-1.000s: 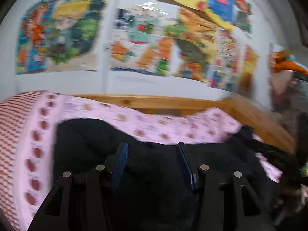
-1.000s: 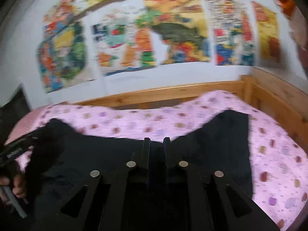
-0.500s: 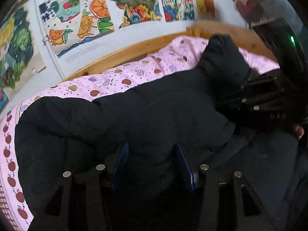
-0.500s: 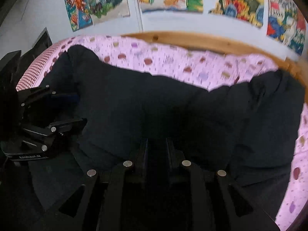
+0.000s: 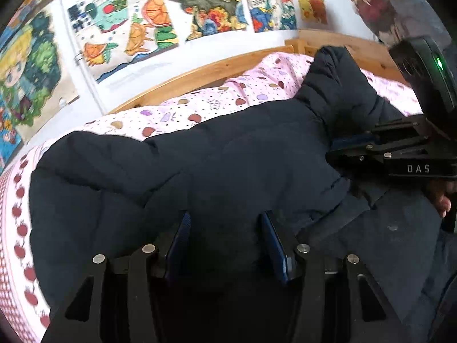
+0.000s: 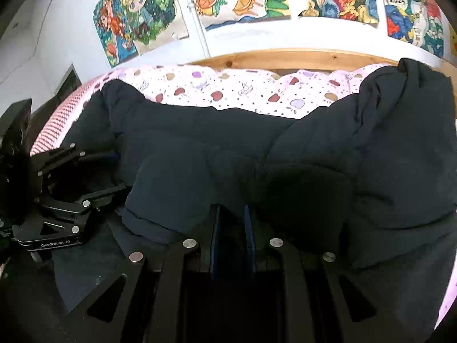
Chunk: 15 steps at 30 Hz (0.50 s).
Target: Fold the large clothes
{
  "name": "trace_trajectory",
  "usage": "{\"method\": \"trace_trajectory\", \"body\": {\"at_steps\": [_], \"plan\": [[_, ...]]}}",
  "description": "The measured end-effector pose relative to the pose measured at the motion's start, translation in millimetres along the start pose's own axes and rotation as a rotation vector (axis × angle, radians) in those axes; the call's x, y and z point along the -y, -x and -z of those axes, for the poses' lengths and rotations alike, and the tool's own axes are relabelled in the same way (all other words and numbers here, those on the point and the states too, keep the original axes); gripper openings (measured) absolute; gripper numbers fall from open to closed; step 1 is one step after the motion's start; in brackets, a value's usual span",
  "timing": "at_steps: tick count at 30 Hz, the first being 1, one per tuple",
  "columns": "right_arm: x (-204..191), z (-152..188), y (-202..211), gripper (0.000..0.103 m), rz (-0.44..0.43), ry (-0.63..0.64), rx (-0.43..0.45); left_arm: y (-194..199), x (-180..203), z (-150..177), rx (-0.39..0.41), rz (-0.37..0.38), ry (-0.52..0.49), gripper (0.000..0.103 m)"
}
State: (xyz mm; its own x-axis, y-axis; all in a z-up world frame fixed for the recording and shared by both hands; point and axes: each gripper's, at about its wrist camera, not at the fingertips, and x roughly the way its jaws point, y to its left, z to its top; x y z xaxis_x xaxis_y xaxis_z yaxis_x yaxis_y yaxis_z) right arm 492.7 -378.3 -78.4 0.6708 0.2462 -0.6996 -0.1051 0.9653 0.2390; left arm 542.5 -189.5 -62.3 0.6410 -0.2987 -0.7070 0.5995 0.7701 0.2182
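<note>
A large dark navy padded jacket [image 5: 228, 157] lies spread across a bed with a pink apple-print sheet [image 5: 228, 97]; it also fills the right wrist view [image 6: 285, 148]. My left gripper [image 5: 225, 223] is open, its blue-padded fingers straddling the jacket's near edge. My right gripper [image 6: 232, 214] is shut on a fold of the jacket's near edge. Each gripper shows in the other's view: the right one [image 5: 342, 148] at the jacket's right side, the left one [image 6: 114, 171] at the jacket's left side. One sleeve [image 5: 334, 71] stands raised at the far right.
A wooden bed frame [image 5: 200, 74] runs along the far side. Colourful posters [image 5: 160, 28] cover the white wall behind. A red-checked strip of bedding [image 6: 57, 120] lies at the left edge of the bed.
Both grippers have dropped lower and closer to the jacket, so it now fills both views. The left stays open; the right stays shut on the fabric.
</note>
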Motion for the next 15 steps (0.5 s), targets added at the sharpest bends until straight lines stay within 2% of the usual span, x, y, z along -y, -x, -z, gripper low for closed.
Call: {"method": "trace_trajectory", "body": {"at_steps": [6, 8, 9, 10, 11, 12, 15], "plan": [[-5, 11, 30, 0.02, 0.06, -0.039, 0.036, 33, 1, 4, -0.024, -0.03, 0.072, 0.06], [-7, 13, 43, 0.028, 0.075, -0.052, 0.052, 46, 2, 8, -0.022, -0.022, 0.088, 0.062], [-8, 15, 52, 0.039, 0.08, -0.058, 0.062, 56, 2, 9, -0.013, -0.019, 0.098, 0.066], [-10, 15, 60, 0.055, 0.086, -0.062, 0.074, 64, 3, 10, -0.005, -0.018, 0.105, 0.07], [-11, 16, 71, 0.06, 0.09, -0.065, 0.089, 71, 2, 10, 0.007, -0.018, 0.113, 0.078], [-14, 17, 81, 0.064, 0.093, -0.063, 0.103, 84, 2, 11, 0.029, -0.014, 0.127, 0.084], [-24, 17, 109, 0.064, 0.105, -0.04, 0.129, 109, 0, 14, 0.073, -0.001, 0.162, 0.087]]}}
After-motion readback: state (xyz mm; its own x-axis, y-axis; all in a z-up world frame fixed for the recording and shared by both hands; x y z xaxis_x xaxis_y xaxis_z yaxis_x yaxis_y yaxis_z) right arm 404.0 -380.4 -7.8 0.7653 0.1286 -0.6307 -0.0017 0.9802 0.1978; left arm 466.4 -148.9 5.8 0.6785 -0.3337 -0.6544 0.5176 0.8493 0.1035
